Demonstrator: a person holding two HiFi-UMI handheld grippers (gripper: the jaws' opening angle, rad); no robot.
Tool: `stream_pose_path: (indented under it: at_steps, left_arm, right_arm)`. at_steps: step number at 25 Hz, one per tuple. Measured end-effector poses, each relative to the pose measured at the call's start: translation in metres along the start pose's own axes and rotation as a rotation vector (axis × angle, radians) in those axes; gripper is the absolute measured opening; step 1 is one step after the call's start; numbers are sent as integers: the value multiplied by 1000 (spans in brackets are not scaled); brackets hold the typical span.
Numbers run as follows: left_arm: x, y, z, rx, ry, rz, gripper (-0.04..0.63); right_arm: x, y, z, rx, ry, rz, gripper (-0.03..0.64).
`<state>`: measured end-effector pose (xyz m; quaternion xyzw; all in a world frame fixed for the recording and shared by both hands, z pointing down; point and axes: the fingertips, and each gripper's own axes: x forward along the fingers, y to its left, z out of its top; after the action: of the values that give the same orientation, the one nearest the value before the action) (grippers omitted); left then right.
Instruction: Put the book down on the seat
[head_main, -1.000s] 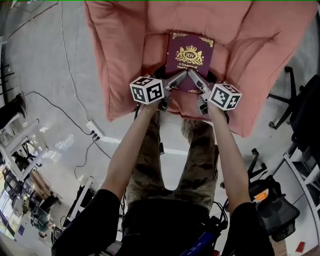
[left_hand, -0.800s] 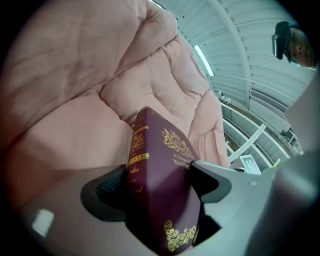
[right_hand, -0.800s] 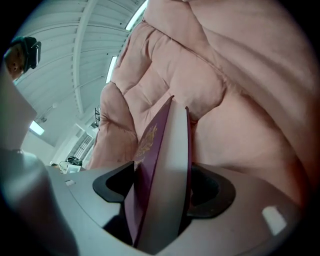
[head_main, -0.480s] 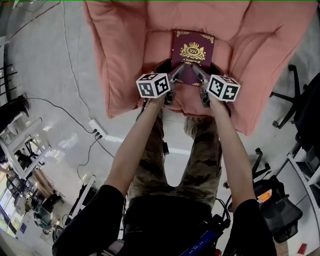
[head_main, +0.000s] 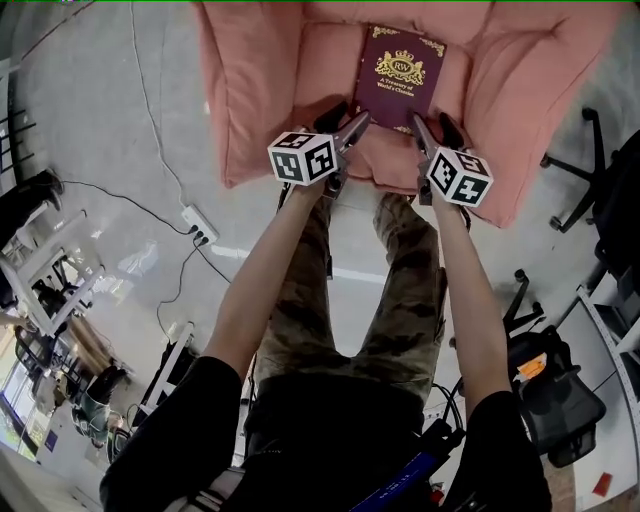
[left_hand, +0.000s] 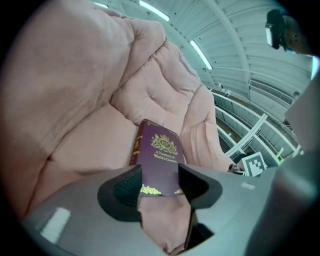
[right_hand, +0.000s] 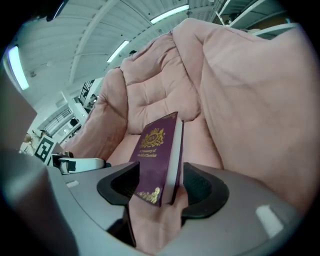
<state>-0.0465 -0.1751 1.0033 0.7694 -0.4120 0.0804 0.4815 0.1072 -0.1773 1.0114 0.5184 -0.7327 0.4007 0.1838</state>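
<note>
A maroon book (head_main: 400, 75) with a gold crest lies cover up on the pink cushioned seat (head_main: 300, 80), its far end toward the backrest. My left gripper (head_main: 355, 128) hovers at the book's near left corner and my right gripper (head_main: 425, 135) at its near right corner. In the left gripper view the book (left_hand: 159, 155) lies just beyond the left gripper (left_hand: 159, 186); the jaws are closing and do not press on it. In the right gripper view the book (right_hand: 157, 152) shows edge-on past the right gripper (right_hand: 160, 187), whose jaws are closing with a gap on both sides.
Puffy pink side cushions (head_main: 520, 90) wall in the seat on both sides. On the floor lie a white power strip (head_main: 200, 232) and cables to the left. Black office chairs (head_main: 590, 170) stand to the right. The person's legs (head_main: 400, 290) are just before the seat's front edge.
Both grippers have drawn back from over the book's lower cover to its near corners. The book stays flat on the cushion.
</note>
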Motion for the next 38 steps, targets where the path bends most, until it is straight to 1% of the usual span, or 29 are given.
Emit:
stream_pose_path:
  at_steps: [3, 6, 9, 11, 13, 15, 17, 21, 24, 26, 29, 34, 36, 38]
  left_arm:
    - [-27, -25, -8, 38, 21, -35, 227]
    - [-57, -55, -10, 113, 45, -62, 227]
    - [-92, -82, -4, 171, 61, -62, 224]
    - [-111, -96, 15, 210, 43, -50, 216]
    - [-128, -113, 41, 253, -1, -33, 206]
    - [-151, -134, 56, 289, -30, -18, 194]
    - [-172, -158, 68, 328, -41, -17, 183]
    - [-206, -206, 100, 426, -78, -17, 179]
    - [-236, -243, 118, 474, -105, -29, 175]
    - [-255, -268, 129, 485, -137, -37, 172]
    - [-275, -301, 153, 479, -207, -51, 169]
    - [-303, -336, 179, 547, -285, -58, 155]
    - [-307, -348, 184, 579, -306, -72, 144]
    - [-309, -356, 188, 578, -320, -86, 136]
  right_arm:
    - [-35, 21, -9, -24, -2, 56, 288]
    - [-77, 39, -12, -53, -12, 67, 277]
    - [-119, 68, -6, -86, -26, 86, 264]
    - [-136, 92, 12, -115, -54, 114, 264]
    - [-150, 117, 37, -149, -92, 142, 260]
    - [-172, 144, 58, -175, -128, 165, 252]
    - [-197, 173, 80, -196, -164, 193, 245]
    - [-243, 232, 132, -258, -239, 280, 245]
    - [-280, 265, 157, -307, -300, 301, 242]
    - [-303, 277, 169, -324, -332, 308, 239]
    - [-331, 288, 184, -326, -366, 311, 235]
    - [-359, 295, 193, -286, -371, 321, 213]
    - [-368, 291, 197, -298, -379, 309, 202]
    - [-376, 293, 201, -330, -385, 310, 182]
